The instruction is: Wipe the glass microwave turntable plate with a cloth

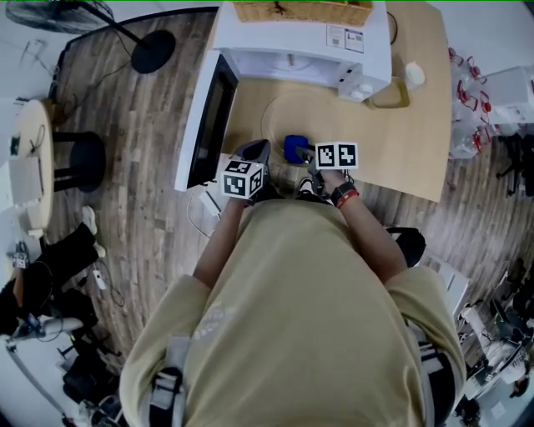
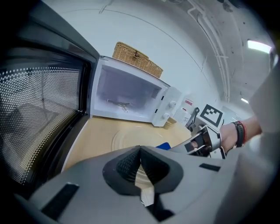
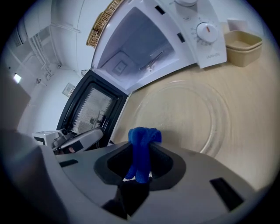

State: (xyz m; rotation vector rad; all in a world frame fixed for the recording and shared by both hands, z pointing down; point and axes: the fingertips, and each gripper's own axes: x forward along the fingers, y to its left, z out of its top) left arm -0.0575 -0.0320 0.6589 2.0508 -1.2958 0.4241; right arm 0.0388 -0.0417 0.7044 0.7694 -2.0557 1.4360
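The clear glass turntable plate [image 1: 288, 117] lies flat on the wooden table in front of the open microwave; it also shows in the left gripper view [image 2: 131, 138] and the right gripper view [image 3: 183, 109]. My right gripper [image 3: 141, 153] is shut on a bunched blue cloth [image 3: 142, 140] and hovers just short of the plate's near rim [image 1: 310, 158]. The cloth [image 1: 294, 148] sticks out past the jaws toward the plate. My left gripper [image 2: 140, 151] sits shut with nothing between its pads, to the left of the right one near the table's front edge [image 1: 257, 154].
The white microwave [image 1: 309, 42] stands at the back with its door [image 1: 209, 117] swung open to the left. A wicker basket [image 1: 300, 10] rests on top. A beige container [image 1: 388, 92] sits right of the microwave. The table's front edge [image 1: 400, 188] is close to me.
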